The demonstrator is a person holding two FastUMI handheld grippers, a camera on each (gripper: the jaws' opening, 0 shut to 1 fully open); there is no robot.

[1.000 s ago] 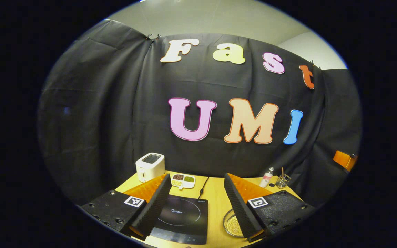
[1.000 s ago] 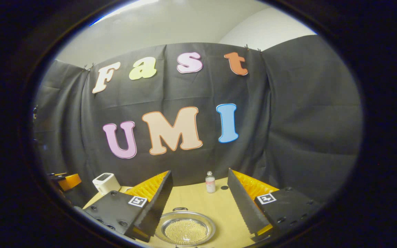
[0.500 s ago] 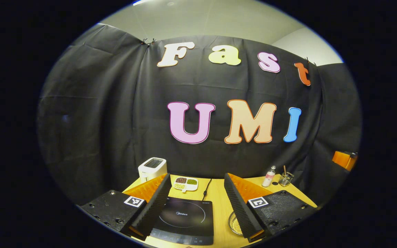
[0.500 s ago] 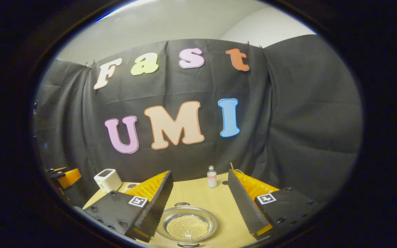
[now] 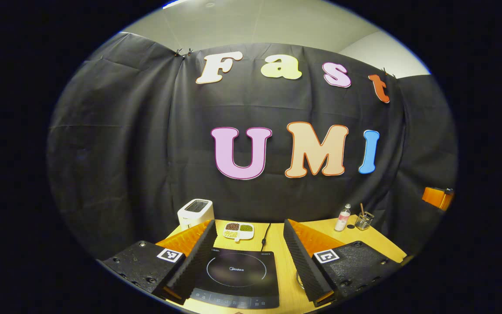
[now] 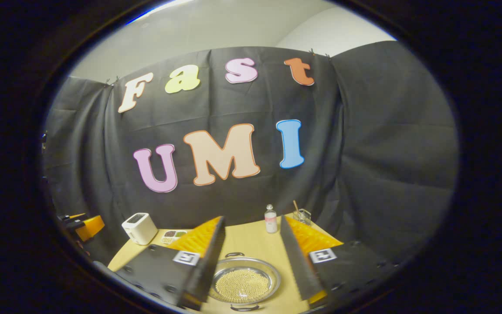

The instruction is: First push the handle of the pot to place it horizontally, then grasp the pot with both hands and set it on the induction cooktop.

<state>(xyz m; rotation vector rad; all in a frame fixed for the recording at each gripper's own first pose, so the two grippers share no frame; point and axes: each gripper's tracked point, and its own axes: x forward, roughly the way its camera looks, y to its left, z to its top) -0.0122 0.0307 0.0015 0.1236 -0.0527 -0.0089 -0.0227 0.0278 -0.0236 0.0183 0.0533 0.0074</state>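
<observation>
Two tools are in play, and both stand with their fingers spread and nothing between them. The right tool [image 6: 251,261] hangs above the pot [image 6: 244,283], which lies on the near part of the worktop [image 6: 251,240], between its two fingers but not touched by them. The left tool [image 5: 249,261] hangs above the cooktop [image 5: 237,277], which lies flat to the left of the pot; in the left gripper view just a sliver of the pot's rim peeks out beside the right finger.

Risk, as I judge it: the pot is shallow and carries many small beads, so a hard push on a handle could make it slide or tip and spill them. I count two small loop handles, the far handle [image 6: 233,254] and the near handle [image 6: 243,308]; they lie near-far now, so the pot must turn. If only one side is gripped when lifting, it may tilt. The cooktop's cord [image 5: 263,233] runs toward the far side and could be caught.

Counted: one pot, one cooktop, one toaster [image 5: 195,213], one divided dish [image 5: 239,230] with three heaps of grains that I can make out, one small bottle [image 6: 270,222], one glass cup [image 6: 302,216] with a stick in it.
</observation>
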